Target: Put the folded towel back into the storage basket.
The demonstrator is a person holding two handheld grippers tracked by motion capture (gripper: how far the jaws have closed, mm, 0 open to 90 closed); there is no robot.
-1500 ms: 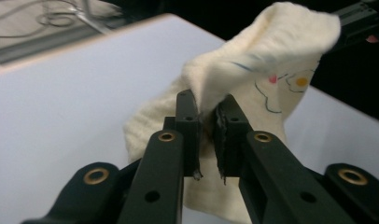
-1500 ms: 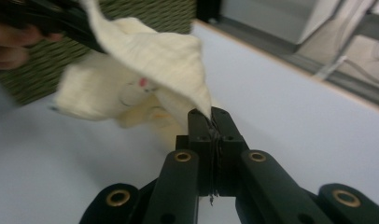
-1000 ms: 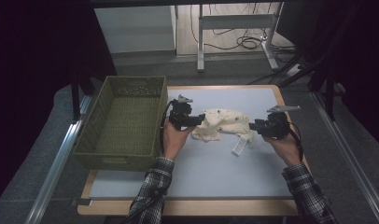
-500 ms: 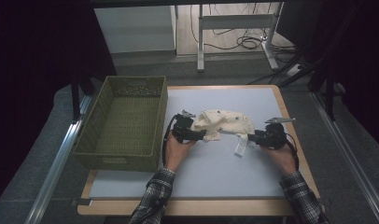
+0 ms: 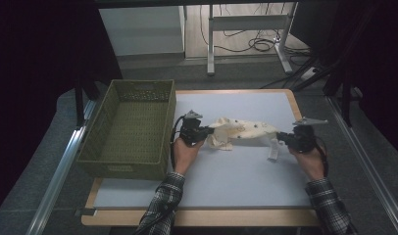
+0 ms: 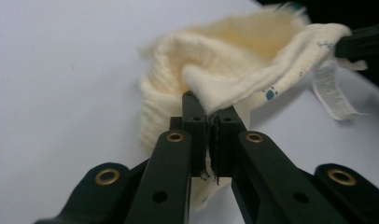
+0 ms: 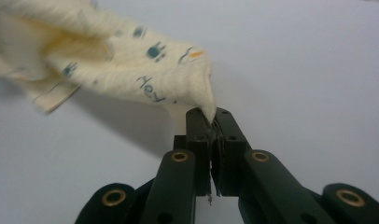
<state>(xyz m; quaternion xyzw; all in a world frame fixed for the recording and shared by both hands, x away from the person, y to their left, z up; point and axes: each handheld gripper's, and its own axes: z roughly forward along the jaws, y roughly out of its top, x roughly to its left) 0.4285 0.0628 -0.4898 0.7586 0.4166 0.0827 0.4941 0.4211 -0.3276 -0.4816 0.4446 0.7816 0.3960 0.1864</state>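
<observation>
A cream cloth (image 5: 241, 130) with small blue prints hangs stretched between my two grippers above the pale blue mat (image 5: 236, 171). My left gripper (image 5: 207, 132) is shut on its left corner, where the ribbed cream fabric (image 6: 211, 65) bunches just past the jaws. My right gripper (image 5: 281, 138) is shut on the opposite corner; the printed cloth (image 7: 131, 60) runs off to the upper left from its jaws. A white strap (image 5: 274, 148) dangles from the cloth close to the right gripper, seen again as a strap (image 6: 332, 88) in the left gripper view.
A green woven basket (image 5: 131, 129) stands at the left side of the table, right beside my left hand. The wooden table edge (image 5: 197, 218) frames the mat. Desk legs and cables (image 5: 251, 44) lie on the floor beyond.
Both grippers have drawn apart, the right one moving right and the left one slightly nearer. The crumpled cloth has been pulled out into a long band between them.
</observation>
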